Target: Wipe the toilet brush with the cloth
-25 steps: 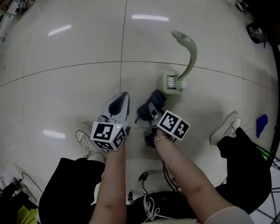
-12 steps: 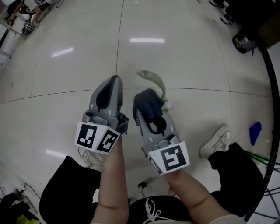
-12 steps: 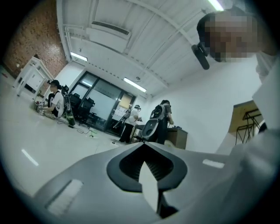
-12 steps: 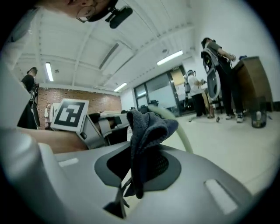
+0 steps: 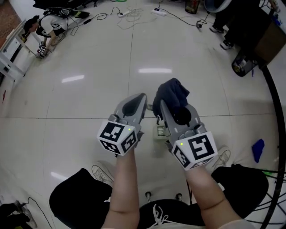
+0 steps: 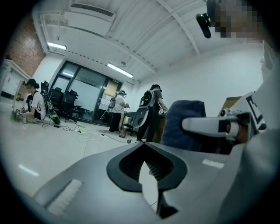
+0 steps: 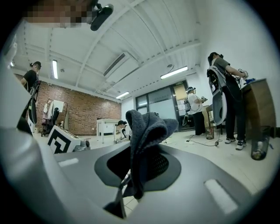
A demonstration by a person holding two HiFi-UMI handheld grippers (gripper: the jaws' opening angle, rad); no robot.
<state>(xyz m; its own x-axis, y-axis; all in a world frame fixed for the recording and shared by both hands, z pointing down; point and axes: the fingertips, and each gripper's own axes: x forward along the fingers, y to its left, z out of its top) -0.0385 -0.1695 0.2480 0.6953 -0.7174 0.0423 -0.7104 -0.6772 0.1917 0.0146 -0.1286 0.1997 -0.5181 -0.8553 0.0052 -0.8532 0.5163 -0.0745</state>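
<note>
In the head view both grippers are held up side by side over the white tiled floor. My right gripper (image 5: pixel 161 102) is shut on a dark blue cloth (image 5: pixel 173 93), which bunches up over its tip; the cloth (image 7: pixel 146 127) fills the middle of the right gripper view. My left gripper (image 5: pixel 142 96) is shut with nothing in it (image 6: pixel 142 145). The cloth (image 6: pixel 181 124) also shows at the right of the left gripper view. Between the two grippers only a pale green bit of the toilet brush holder (image 5: pixel 159 131) shows on the floor; the brush itself is hidden.
The person's shoes (image 5: pixel 103 174) stand on the floor below the arms. A blue object (image 5: pixel 258 150) lies at the right, a dark bag (image 5: pixel 243 63) at the upper right. Cables (image 5: pixel 129 13) run along the far floor, where a person crouches (image 5: pixel 50 24).
Both grippers have risen and the view has tilted up towards the room. The brush and holder, in plain sight before, are now almost hidden under the grippers. The cloth stays held.
</note>
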